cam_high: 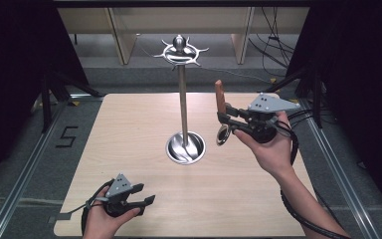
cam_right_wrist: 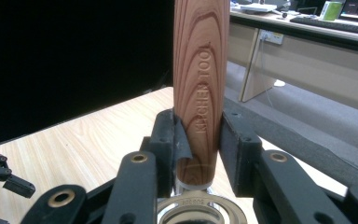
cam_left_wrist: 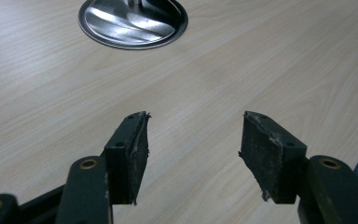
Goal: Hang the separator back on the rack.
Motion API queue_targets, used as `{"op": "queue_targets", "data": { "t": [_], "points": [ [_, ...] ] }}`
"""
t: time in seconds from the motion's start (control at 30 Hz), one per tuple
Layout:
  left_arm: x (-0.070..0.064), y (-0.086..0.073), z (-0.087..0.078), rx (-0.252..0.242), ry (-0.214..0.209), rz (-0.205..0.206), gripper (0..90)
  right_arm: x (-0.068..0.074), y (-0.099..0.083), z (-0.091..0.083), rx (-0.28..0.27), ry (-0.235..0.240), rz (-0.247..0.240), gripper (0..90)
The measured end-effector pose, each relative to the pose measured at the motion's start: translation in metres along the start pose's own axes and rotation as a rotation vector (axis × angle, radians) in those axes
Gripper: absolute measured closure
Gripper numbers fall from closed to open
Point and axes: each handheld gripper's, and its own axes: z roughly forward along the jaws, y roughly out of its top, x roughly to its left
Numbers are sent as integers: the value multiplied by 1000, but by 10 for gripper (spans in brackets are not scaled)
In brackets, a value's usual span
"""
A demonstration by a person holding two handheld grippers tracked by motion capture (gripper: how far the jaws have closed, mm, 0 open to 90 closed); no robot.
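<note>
Gripping the wooden-handled kitchen tool (cam_high: pixel 220 102) low on its handle, upright above the table (cam_high: pixel 144 124) beside the hook stand (cam_high: pixel 182 99), the right gripper (cam_high: pixel 227 118) could let it pivot or slip, while the left gripper (cam_high: pixel 146 194) rests wide open, empty.

The left gripper (cam_left_wrist: pixel 193 140) hangs low over the pale wood-grain table (cam_left_wrist: pixel 223 70), its two black jaws spread wide apart with nothing between them. Their inner pads (cam_left_wrist: pixel 140 154) look worn (the edges are frayed and ragged), and bare tabletop shows through the gap. Farther off, at the top edge, sits the round shiny metal base (cam_left_wrist: pixel 133 23) of a stand, well apart from the jaws.
</note>
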Motion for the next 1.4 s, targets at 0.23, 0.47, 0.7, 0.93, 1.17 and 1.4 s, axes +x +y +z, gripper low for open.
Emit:
{"op": "queue_targets", "data": {
  "t": [0.23,0.47,0.7,0.93,1.17,1.4],
  "points": [
    [-1,0,0,-3,-1,-11,408,0,4,2,-3,-13,-1,691],
    [0,0,1,-9,3,-9,407,0,8,4,0,-2,-8,690],
    [0,0,0,-8,5,5,407,1,12,7,-11,-2,-9,690],
    [1,1,-1,-1,5,6,407,0,16,9,-16,-7,-23,690],
    [0,1,-1,-2,11,10,406,1,21,12,-16,-7,-31,690],
    [0,1,-1,-9,9,4,406,3,24,14,-13,0,-17,690]
  ]
}}
